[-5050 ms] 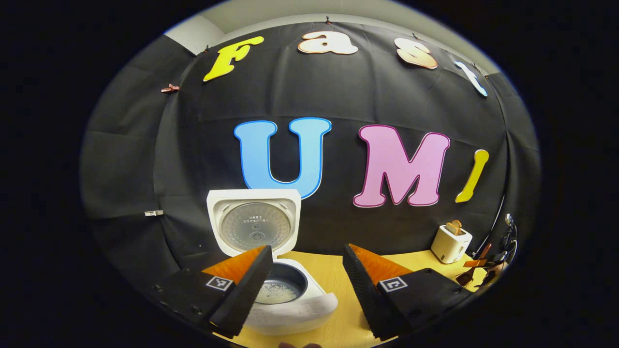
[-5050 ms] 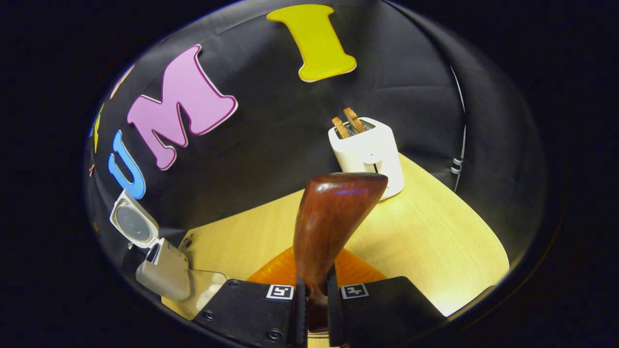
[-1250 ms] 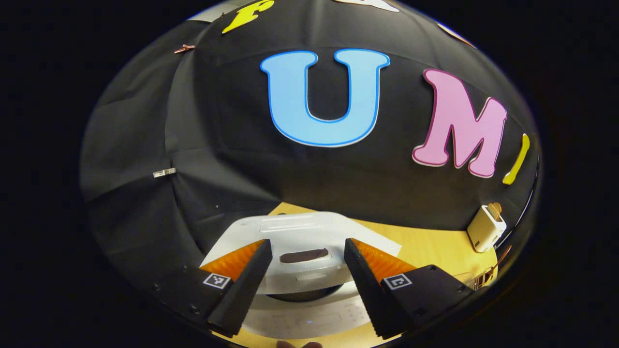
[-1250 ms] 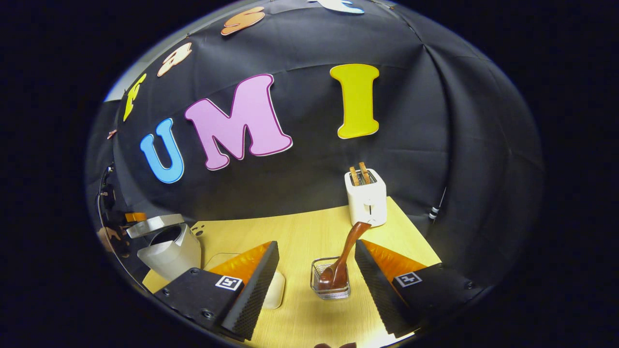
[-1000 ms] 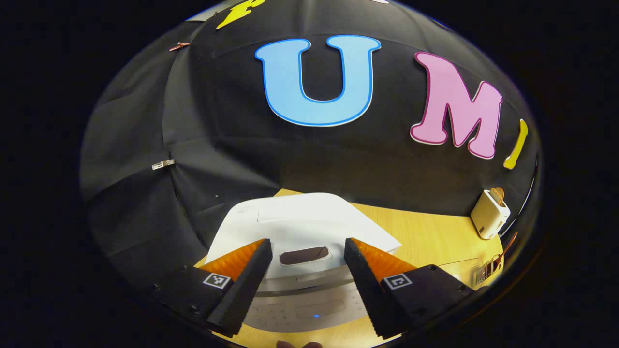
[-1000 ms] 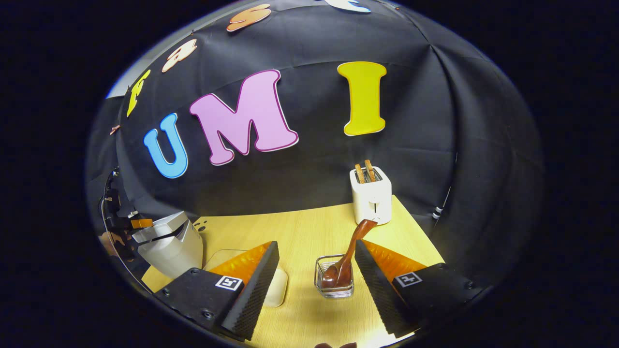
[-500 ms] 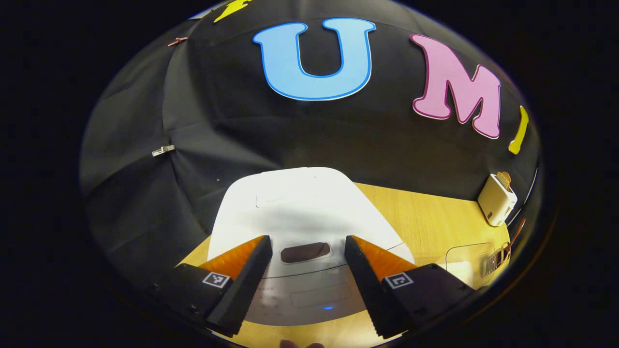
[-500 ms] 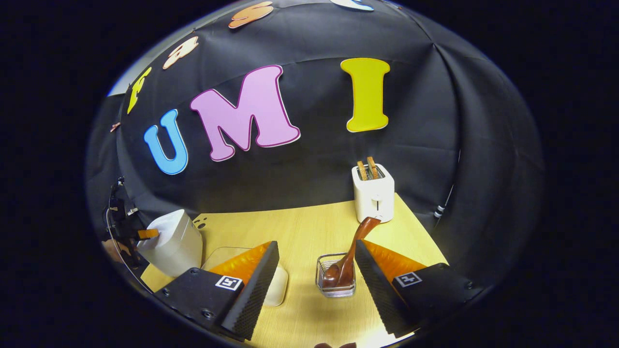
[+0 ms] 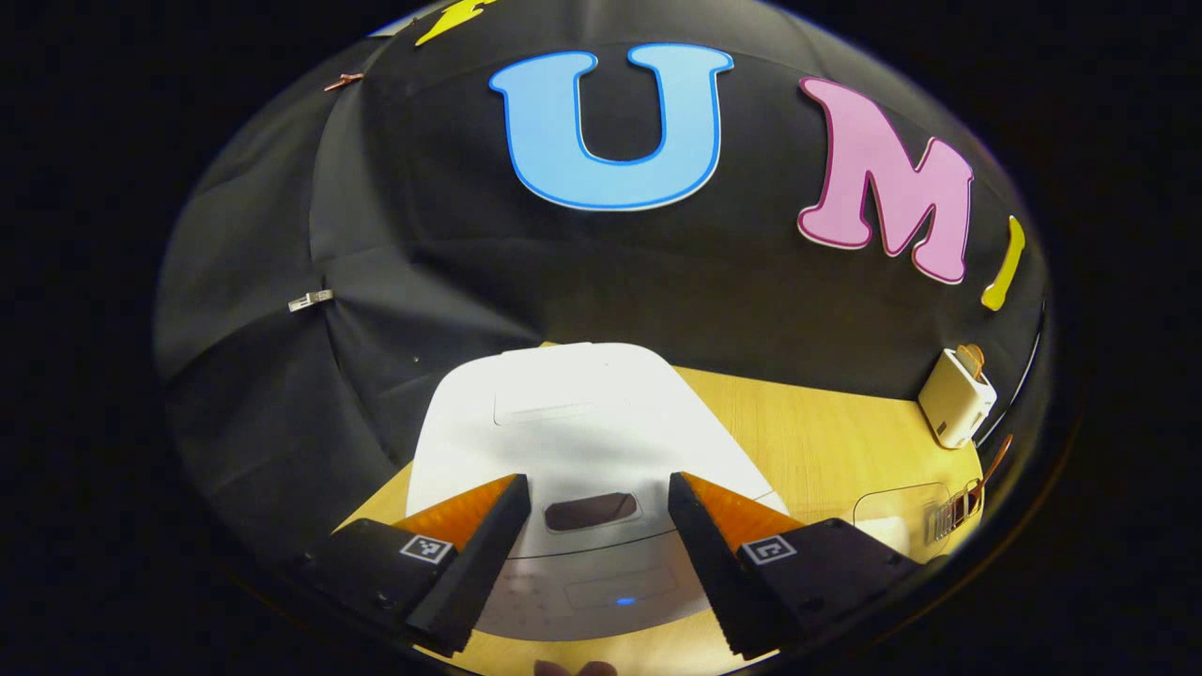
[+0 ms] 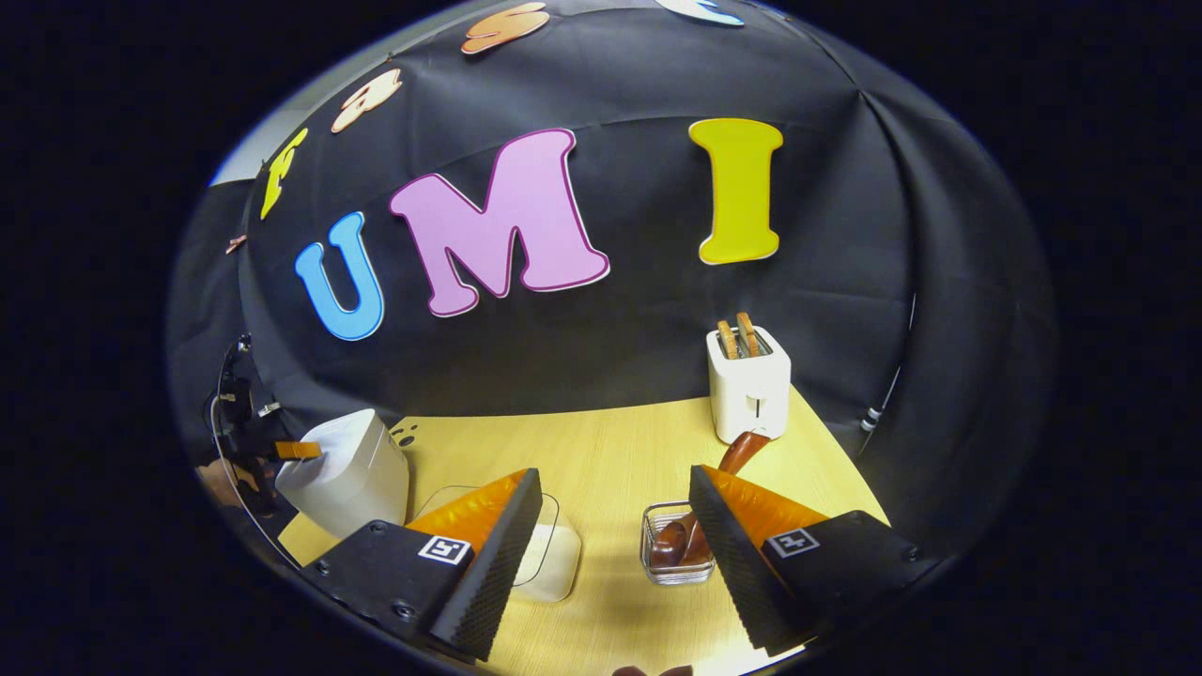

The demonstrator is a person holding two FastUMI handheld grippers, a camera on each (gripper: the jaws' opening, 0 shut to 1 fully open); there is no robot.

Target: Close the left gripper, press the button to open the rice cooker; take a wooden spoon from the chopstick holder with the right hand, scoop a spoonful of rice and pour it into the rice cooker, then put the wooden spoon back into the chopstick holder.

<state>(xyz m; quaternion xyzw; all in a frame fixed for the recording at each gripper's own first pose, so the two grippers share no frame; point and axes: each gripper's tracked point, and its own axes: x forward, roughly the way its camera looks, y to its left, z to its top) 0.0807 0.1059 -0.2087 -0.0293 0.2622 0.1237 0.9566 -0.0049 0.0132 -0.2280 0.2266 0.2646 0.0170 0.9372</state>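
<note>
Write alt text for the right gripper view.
The right gripper, jaws open and empty, hangs over a wooden table near a glass chopstick holder with a wooden spoon in it. A toaster stands behind; a closed rice cooker sits far left.

Booth is basically a black cloth wall point(image 10: 601, 338) draped behind and around a light wooden table point(image 10: 601, 441), with folds and creases all over it. Up past the cloth's top left edge you can spot a strip of plain pale wall point(image 10: 272, 131). A white toaster point(image 10: 748, 385) with two slices of toast poking out sits at the table's back right corner, right against the cloth. A small clip point(image 9: 311, 300) is pinned to the cloth, well left of the toaster, and a thin cable point(image 9: 1019, 376) runs down the cloth just beside the toaster. Lighting's bright on the tabletop, darker toward the cloth's edges.
</note>
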